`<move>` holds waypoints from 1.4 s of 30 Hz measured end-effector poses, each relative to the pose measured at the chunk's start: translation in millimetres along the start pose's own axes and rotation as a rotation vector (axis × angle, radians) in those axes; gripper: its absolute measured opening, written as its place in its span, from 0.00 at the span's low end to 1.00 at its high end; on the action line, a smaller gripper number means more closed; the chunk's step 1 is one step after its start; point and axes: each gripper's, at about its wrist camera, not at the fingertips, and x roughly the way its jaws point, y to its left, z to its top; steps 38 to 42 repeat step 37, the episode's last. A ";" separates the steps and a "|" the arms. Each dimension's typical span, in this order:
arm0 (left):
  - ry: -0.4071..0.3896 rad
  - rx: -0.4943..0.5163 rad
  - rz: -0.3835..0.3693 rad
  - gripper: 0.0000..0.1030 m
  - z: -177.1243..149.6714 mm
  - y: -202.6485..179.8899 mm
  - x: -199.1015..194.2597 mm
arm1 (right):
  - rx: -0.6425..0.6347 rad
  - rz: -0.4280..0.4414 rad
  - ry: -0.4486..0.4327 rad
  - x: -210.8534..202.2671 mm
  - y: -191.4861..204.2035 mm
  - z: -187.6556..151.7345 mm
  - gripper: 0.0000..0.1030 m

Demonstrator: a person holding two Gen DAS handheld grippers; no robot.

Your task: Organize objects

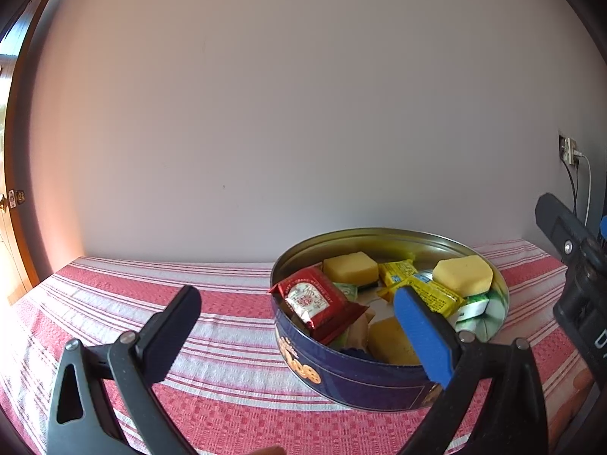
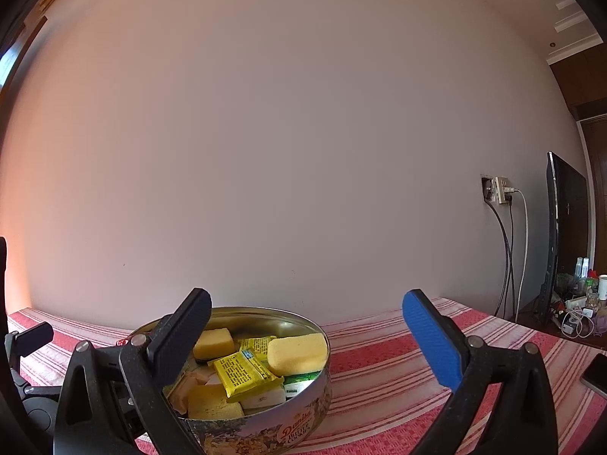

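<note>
A round blue cookie tin [image 1: 356,383] stands open on the striped cloth. It holds yellow sponges [image 1: 463,275], yellow packets [image 1: 396,271], a red packet [image 1: 315,301] and green-white packets. My left gripper [image 1: 296,295] is open in front of the tin; its blue finger [image 1: 421,326] overlaps the tin's right half and its black finger [image 1: 178,318] is over bare cloth. In the right wrist view the same tin [image 2: 265,428] sits low and left. My right gripper [image 2: 306,300] is open wide and holds nothing; its black finger [image 2: 182,333] stands before the tin's left side.
A red and white striped cloth [image 1: 212,341] covers the table, which runs up to a plain wall. A wall socket [image 2: 500,189] with hanging cables, a dark screen [image 2: 561,235], a shelf of small bottles [image 2: 584,288] and a phone [image 2: 595,375] are to the right. A wooden door [image 1: 15,197] is at the left.
</note>
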 end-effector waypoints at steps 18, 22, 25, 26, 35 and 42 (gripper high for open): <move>-0.008 -0.025 0.019 1.00 -0.1 4.6 0.7 | -0.012 0.060 0.046 3.6 7.2 -1.7 0.99; -0.008 -0.025 0.018 1.00 0.0 4.5 1.1 | -0.018 0.058 0.021 -2.3 8.6 -0.4 0.99; -0.005 -0.028 0.012 1.00 -0.3 4.7 2.0 | -0.026 0.058 0.010 -5.5 10.2 0.8 0.99; -0.004 -0.028 0.010 1.00 -0.3 4.5 2.3 | -0.027 0.061 0.007 -6.8 10.4 1.3 0.99; 0.003 -0.033 0.014 1.00 -0.6 3.6 4.2 | -0.022 0.063 0.008 -5.9 9.1 2.5 0.99; 0.006 -0.032 0.016 1.00 -0.7 3.5 4.5 | -0.017 0.057 0.011 -4.7 8.0 2.3 0.99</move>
